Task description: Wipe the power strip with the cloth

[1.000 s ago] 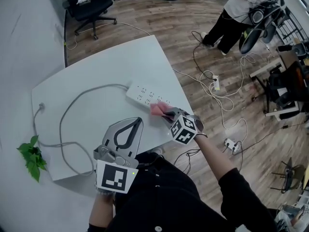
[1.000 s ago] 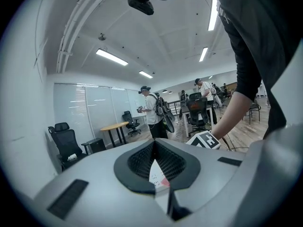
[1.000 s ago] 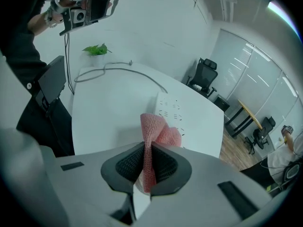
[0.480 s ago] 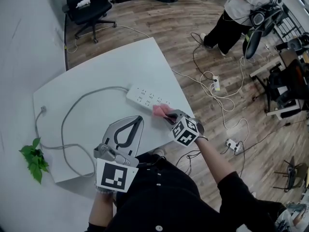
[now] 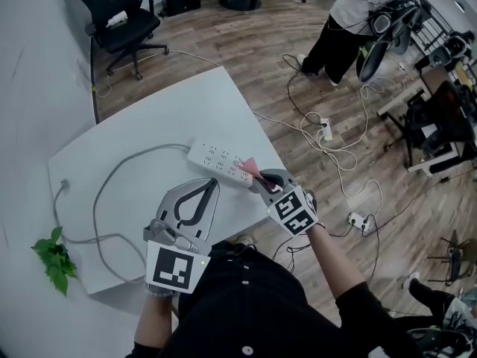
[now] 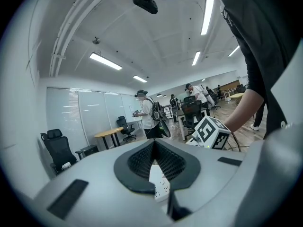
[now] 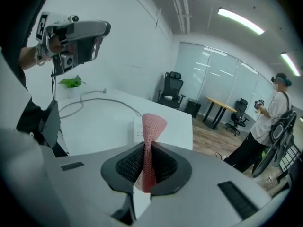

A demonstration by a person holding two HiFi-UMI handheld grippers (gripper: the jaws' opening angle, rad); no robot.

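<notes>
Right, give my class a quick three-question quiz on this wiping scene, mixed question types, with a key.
1. True or false: the left gripper holds the pink cloth.
2. The power strip on the table is: A) black B) white C) red.
3. Fill in: beside the table's near left corner sits a green ___.
Key: 1 false, the right gripper pinches it; 2 B; 3 plant.

Cloth point(image 7: 152, 126) pink; power strip point(image 5: 214, 159) white; table point(image 5: 186, 103) white.
</notes>
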